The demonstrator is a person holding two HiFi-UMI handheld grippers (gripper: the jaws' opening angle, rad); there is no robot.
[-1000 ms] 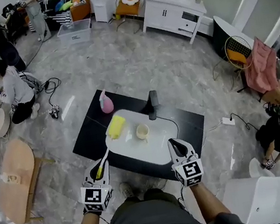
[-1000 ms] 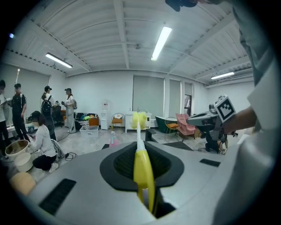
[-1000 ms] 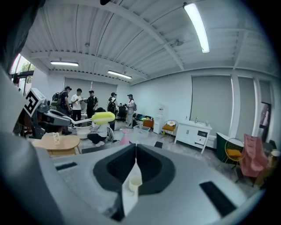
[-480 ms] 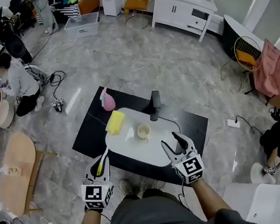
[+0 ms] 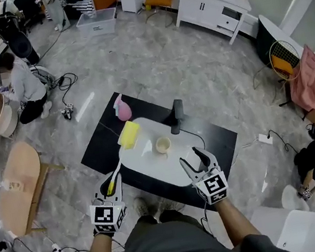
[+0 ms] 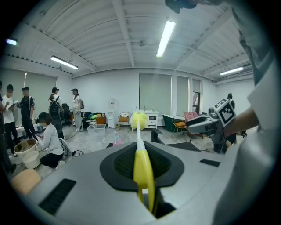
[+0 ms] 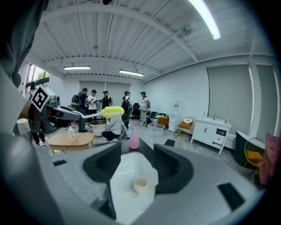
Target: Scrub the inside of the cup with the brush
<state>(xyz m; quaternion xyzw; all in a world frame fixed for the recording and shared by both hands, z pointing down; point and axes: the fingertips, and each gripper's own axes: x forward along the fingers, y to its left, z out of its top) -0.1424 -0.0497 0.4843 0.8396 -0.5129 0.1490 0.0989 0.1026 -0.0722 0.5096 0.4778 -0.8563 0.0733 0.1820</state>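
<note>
Far left, people stand and crouch on the grey floor beside a low wooden table (image 5: 15, 191). On to the left gripper (image 5: 113, 188): its jaws are clamped tight on the yellow handle of the brush (image 6: 141, 163). The brush's long axis runs straight out along the jaws, away from the person, up and to the right in the head view, with the yellow brush head (image 5: 129, 134) leading. That head sits over the far left corner of the white table (image 5: 153, 171), beside the pink bottle (image 5: 122, 109) on the black mat (image 5: 99, 154).

Centre now: the cup (image 5: 163, 145) stands upright on the white table, mouth up, well apart from the brush head. Behind it a dark upright object (image 5: 175, 115) stands at the table's far edge. Nothing lies between brush and cup.

Right side: the right gripper (image 5: 192, 161) hangs over the table's near edge. Its jaws have just been opening and stand wide, gripping nothing. The cup shows in the gap between them, but farther out on the table, touching neither finger.

The right gripper view adds what the head view hides: the brush head is lifted clear of the table. The left gripper view shows the grip on the handle, but not the cup.
</note>
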